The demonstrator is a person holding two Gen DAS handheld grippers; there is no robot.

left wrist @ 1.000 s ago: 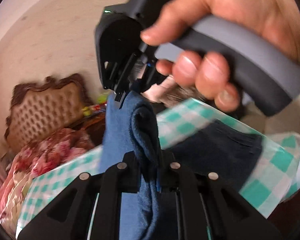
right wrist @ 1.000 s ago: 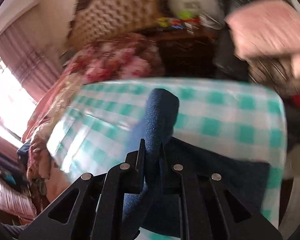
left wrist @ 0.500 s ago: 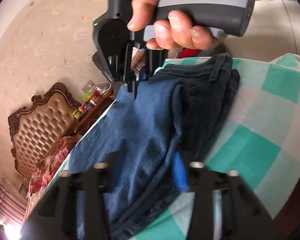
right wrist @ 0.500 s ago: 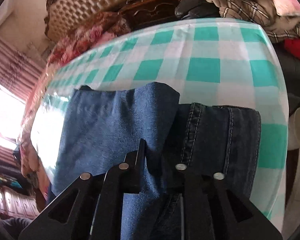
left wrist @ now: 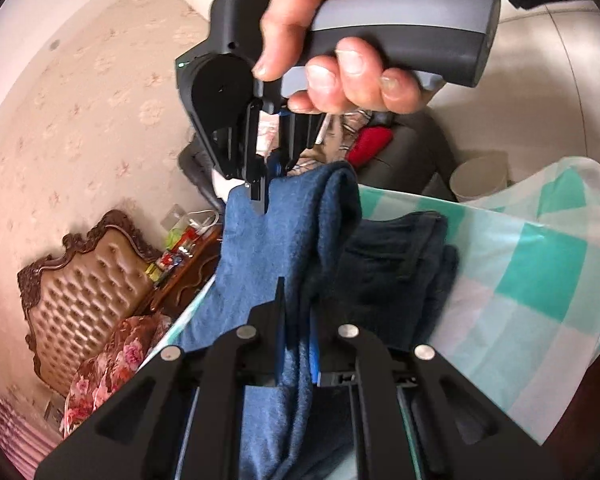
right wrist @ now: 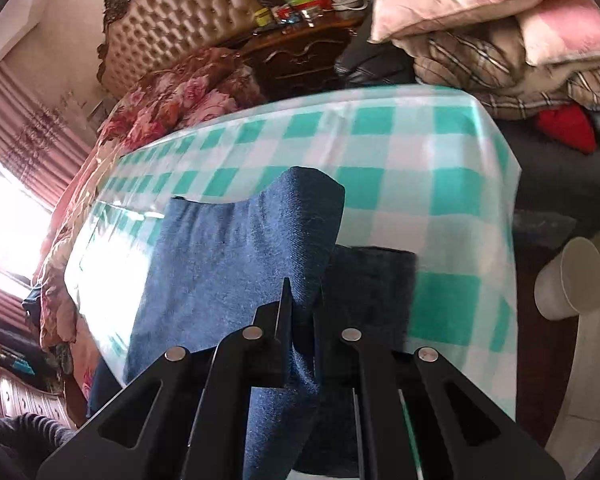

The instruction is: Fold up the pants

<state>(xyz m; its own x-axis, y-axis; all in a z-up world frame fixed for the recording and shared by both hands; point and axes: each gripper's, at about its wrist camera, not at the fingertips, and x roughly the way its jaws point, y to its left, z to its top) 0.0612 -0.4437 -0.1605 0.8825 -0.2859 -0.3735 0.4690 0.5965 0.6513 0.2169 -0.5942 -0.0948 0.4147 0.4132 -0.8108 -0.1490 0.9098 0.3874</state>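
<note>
both the left gripper (left wrist: 296, 320) and right gripper (right wrist: 300, 320) pinch the soft, floppy, thick pants (right wrist: 236, 264) by one folded edge above the desk (right wrist: 452, 184).

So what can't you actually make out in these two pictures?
- Left wrist view: the lower part of the jeans is hidden behind the left claw.
- Left wrist view: the right claw tips are partly buried in denim, under the hand.
- Right wrist view: the right claw covers the near table edge.
- Right wrist view: clutter on the nightstand is too small to name.
</note>
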